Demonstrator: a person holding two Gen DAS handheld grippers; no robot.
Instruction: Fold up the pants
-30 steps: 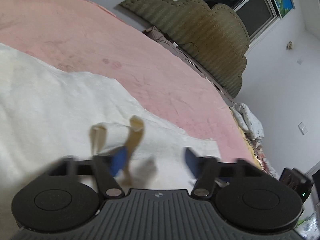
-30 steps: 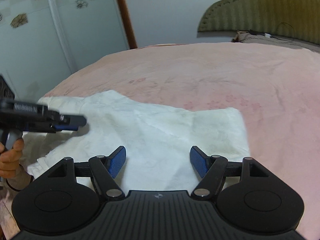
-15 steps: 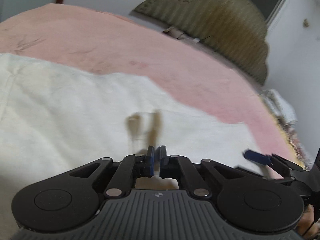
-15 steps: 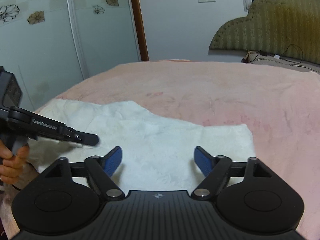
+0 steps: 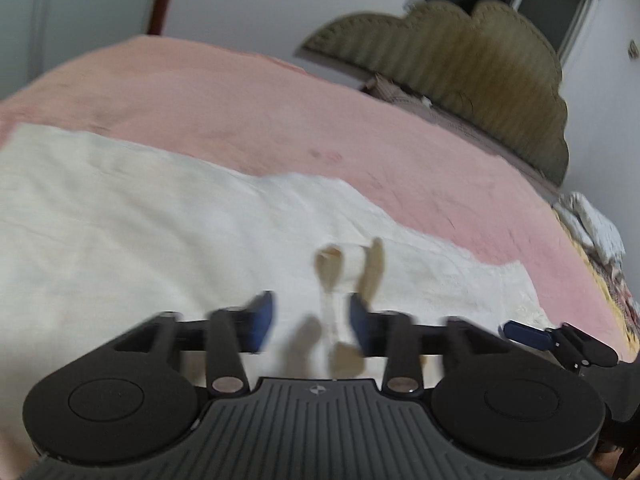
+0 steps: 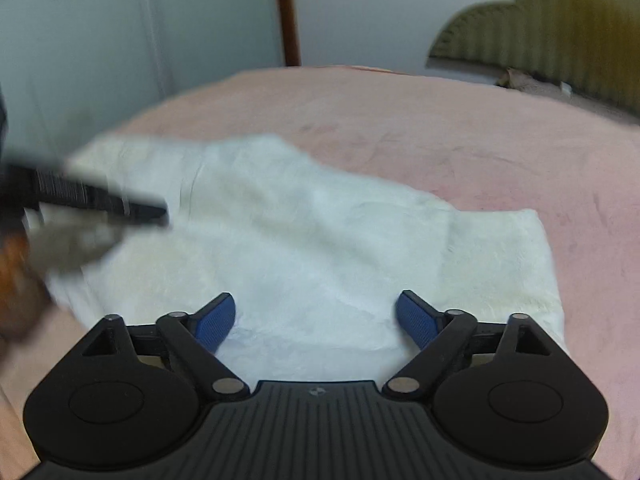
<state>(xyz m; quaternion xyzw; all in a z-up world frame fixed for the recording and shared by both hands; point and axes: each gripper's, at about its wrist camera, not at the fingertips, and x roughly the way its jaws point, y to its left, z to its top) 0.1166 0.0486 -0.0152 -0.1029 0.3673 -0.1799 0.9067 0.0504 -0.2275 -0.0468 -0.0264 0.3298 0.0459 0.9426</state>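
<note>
A: Where are the pants?

B: White pants (image 6: pixel 304 240) lie flat on the pink bedspread (image 6: pixel 500 128), long axis running left-right across both views. One end lies far left, the other by the right gripper.

A: Left gripper?

B: Left gripper (image 5: pixel 310 322) has just been opening, jaws about half apart. The beige drawstring (image 5: pixel 332 276) runs up between them, but the pads don't press it; blurry, though.

A: Right one?

B: Right gripper (image 6: pixel 316 318) has also just opened a bit, jaws wide, nothing in them, just cloth below.

A: Who's nearer what?

B: Each hovers over the near edge, left at the drawstring, right toward the squared end (image 6: pixel 532 264). Likely each grabs its own stretch, then folds across.
</note>
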